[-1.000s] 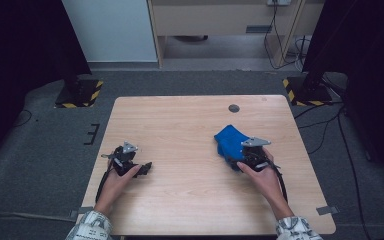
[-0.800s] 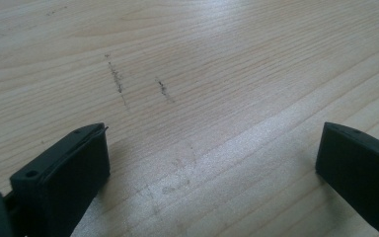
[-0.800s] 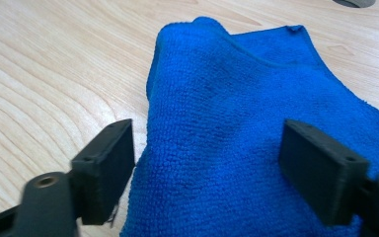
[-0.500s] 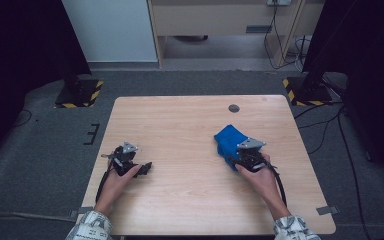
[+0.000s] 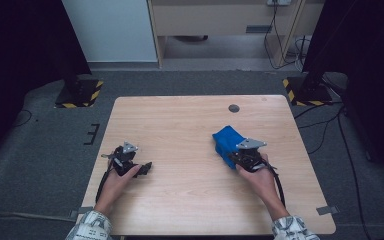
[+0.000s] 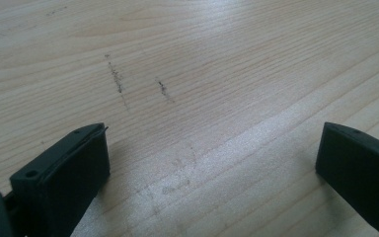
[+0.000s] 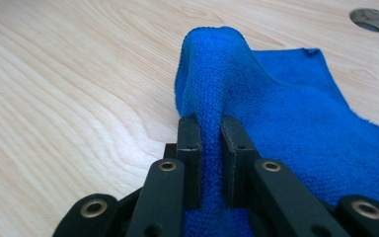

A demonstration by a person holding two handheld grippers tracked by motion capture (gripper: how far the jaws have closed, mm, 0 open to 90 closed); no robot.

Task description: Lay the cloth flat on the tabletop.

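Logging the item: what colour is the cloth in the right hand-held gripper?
Bright blue cloth, clearest in the right gripper view.

cloth (image 5: pixel 227 141) on table (image 5: pixel 180 125) R side | hole (image 5: pixel 234 108) behind cloth

Blue terry cloth (image 7: pixel 296 123), crumpled on table, one fold pinched upright

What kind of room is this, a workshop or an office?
Probably a lab or test room: a bare wooden table on grey carpet, dark stands with yellow-black hazard tape, loose cables, and a person working a blue cloth with hand-held grippers.
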